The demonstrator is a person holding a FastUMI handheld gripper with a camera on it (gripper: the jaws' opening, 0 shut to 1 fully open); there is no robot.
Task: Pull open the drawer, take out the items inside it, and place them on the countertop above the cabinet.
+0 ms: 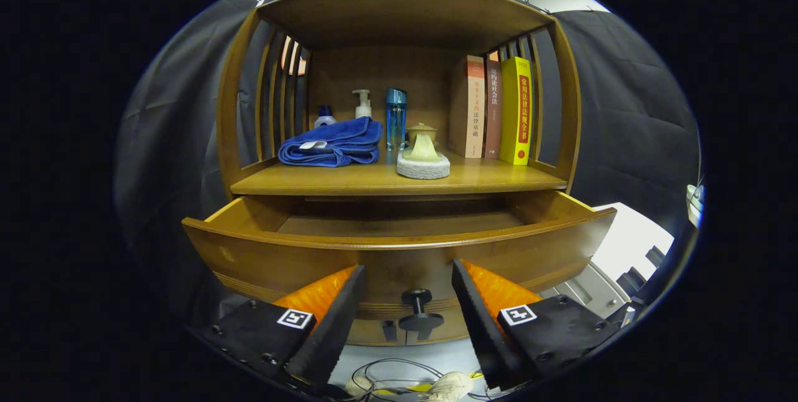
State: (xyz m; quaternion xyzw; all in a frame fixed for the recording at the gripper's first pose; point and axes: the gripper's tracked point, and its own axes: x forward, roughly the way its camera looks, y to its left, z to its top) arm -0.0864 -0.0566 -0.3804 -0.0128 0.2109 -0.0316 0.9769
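A: Status?

B: Well, curved wooden drawer (399, 252) is pulled out, smooth bare floor showing. Gripper (408, 293) open, empty; fingers straddle the round dark knob (419, 310) without touching it.

A: Countertop?

B: Countertop (499, 179) above holds a folded blue terry towel (330, 143), a ceramic lidded jar (423, 143) on a rough pad, bottles, upright books (492, 109).

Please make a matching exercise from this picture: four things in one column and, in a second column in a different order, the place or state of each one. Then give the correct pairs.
Things:
1. drawer
2. blue towel
3. yellow book
4. drawer knob

Places or states:
A. between the open fingers of the gripper
B. folded on the countertop, in front of the bottles
C. pulled open
D. standing upright beside two other books

Pairs: 1-C, 2-B, 3-D, 4-A
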